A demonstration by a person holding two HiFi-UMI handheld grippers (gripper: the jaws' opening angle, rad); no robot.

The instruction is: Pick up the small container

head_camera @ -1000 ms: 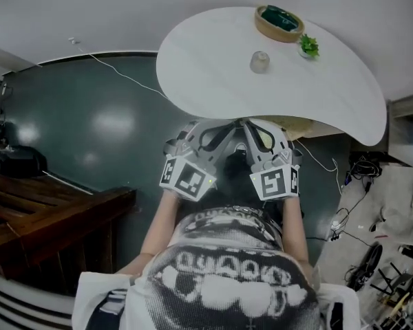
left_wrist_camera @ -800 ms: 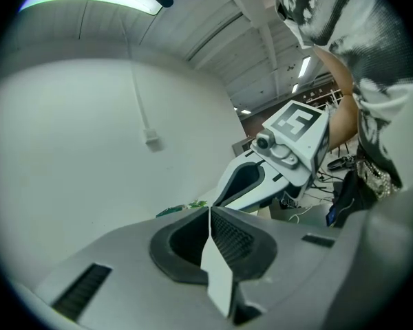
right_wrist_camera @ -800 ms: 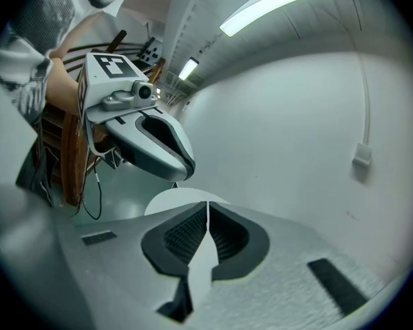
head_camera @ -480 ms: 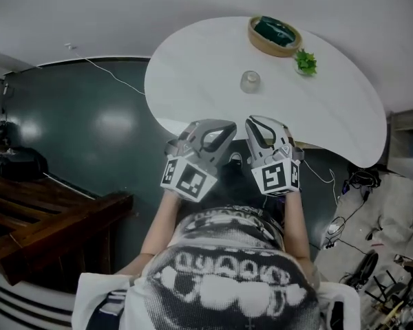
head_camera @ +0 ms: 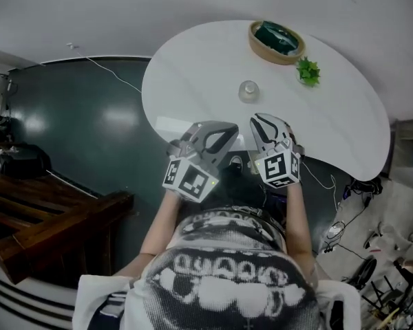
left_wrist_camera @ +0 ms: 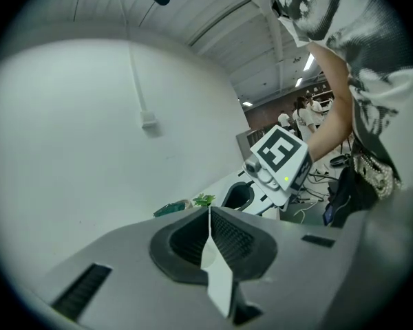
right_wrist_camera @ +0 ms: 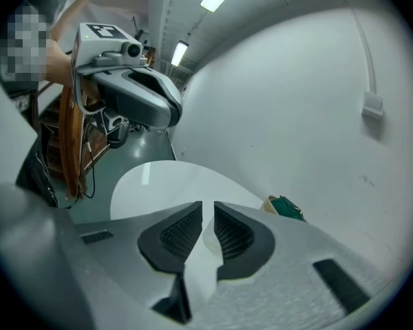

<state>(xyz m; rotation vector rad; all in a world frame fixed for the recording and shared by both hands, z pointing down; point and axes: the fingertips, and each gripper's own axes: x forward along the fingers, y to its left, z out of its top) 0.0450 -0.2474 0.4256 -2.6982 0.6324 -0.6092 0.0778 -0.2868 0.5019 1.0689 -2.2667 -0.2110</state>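
Two grippers hang over the near edge of one white rounded table point(head_camera: 193, 74), each with one marker cube. The left gripper point(head_camera: 222, 126) has its jaws pressed together with only a hairline seam between them, and it grips nothing. The right gripper point(head_camera: 264, 119) shows a narrow gap. Its jaws have just been opening, and no object sits between the pads; only the pale tabletop shows through.

One small clear container point(head_camera: 248, 91) stands upright near the middle of the table, ahead of the right gripper and apart from both. Beyond it, at the far edge, are one round wooden bowl point(head_camera: 265, 49) with dark green contents and, just beside it, one small green plant point(head_camera: 308, 70). One dark wooden bench point(head_camera: 48, 218) stands on the green floor to the left.
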